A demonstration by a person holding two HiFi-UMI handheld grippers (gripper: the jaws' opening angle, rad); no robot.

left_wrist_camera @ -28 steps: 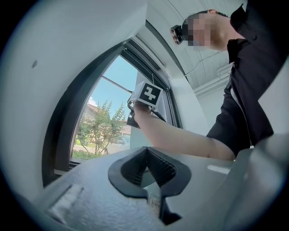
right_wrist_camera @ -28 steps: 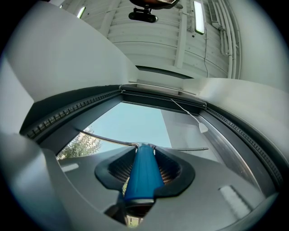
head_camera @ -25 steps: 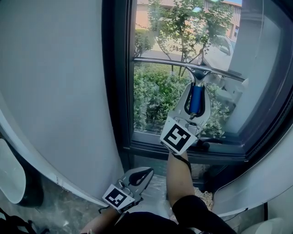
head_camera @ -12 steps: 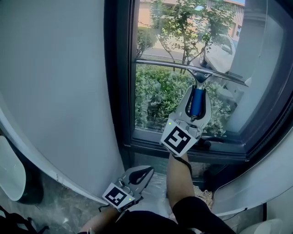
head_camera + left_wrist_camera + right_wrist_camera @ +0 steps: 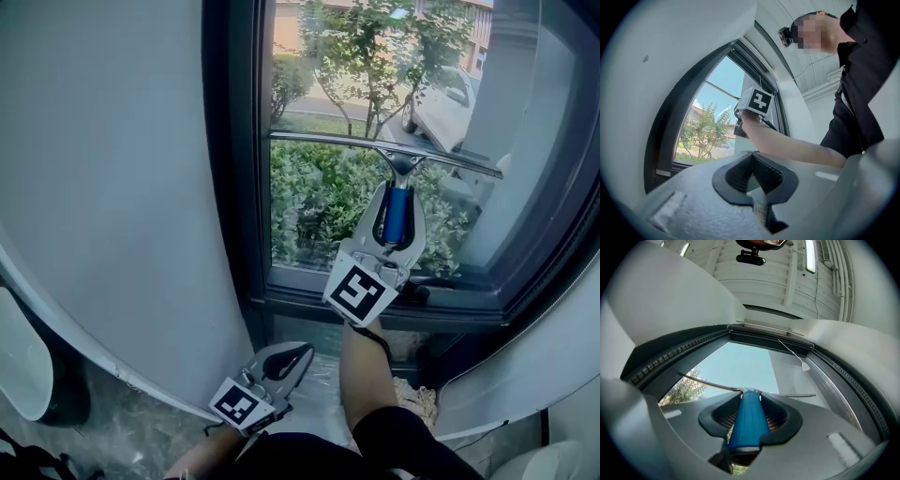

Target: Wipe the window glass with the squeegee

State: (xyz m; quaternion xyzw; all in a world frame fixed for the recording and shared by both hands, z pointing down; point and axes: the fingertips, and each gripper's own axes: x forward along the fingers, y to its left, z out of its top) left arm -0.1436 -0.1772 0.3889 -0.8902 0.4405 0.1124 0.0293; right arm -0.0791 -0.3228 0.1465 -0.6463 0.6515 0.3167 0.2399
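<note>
The squeegee (image 5: 396,214) has a blue handle and a long metal blade (image 5: 375,150) that lies across the window glass (image 5: 319,84), slanting down to the right. My right gripper (image 5: 395,190) is shut on the blue handle, pointing up at the pane. In the right gripper view the handle (image 5: 747,420) fills the space between the pads, and the blade (image 5: 708,384) stretches left and right against the glass (image 5: 740,366). My left gripper (image 5: 302,352) hangs low near the floor, shut, with nothing in it (image 5: 752,155). It looks up at the right gripper's marker cube (image 5: 759,101).
A dark window frame (image 5: 234,187) borders the pane, with a sill (image 5: 375,314) below it. A white curved wall (image 5: 112,187) stands to the left. Crumpled plastic sheet (image 5: 319,394) lies on the floor under the sill. Shrubs and a parked car show outside.
The right gripper has drawn the squeegee a little way down the glass. The left gripper has stayed low and shut.
</note>
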